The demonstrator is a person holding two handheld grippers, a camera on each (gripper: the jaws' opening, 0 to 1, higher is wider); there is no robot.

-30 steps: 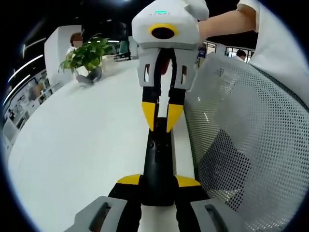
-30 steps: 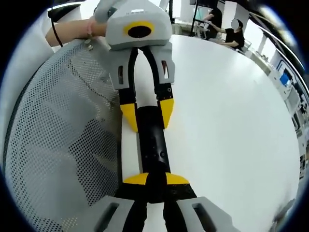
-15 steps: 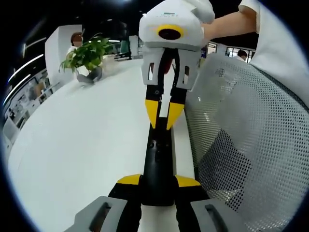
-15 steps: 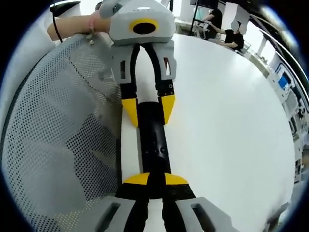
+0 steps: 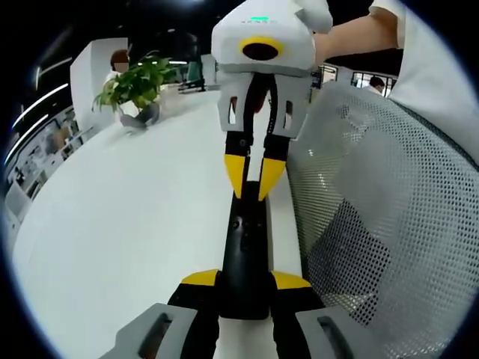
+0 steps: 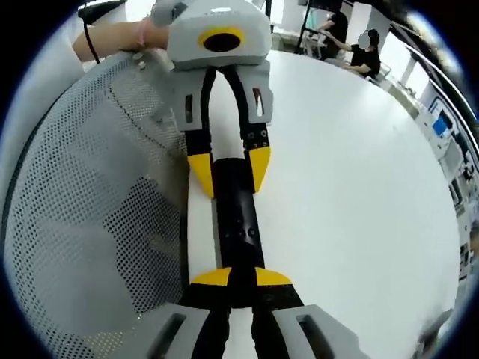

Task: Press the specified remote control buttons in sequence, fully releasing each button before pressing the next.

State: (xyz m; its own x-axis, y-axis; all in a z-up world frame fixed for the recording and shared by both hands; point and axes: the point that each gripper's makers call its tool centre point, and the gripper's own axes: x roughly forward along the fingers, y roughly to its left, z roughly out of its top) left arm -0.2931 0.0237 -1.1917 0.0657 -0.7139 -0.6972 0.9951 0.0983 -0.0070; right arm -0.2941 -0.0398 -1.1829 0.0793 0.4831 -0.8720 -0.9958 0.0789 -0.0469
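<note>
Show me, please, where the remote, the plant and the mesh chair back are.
remote (image 5: pixel 244 258), left gripper view, middle of its black body.
plant (image 5: pixel 135 84), left gripper view, its leaves.
chair back (image 6: pixel 90 217), right gripper view, its mesh.

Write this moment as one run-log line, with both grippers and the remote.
left gripper: shut on remote | right gripper: jaws nearly shut, tips over remote's far end, contact unclear | site: white table

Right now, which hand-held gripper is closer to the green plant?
Right, I think. The plant stands far ahead of the left hand-held gripper, which clamps the remote. The right hand-held gripper sits ahead of it too, over the remote's far end.
</note>
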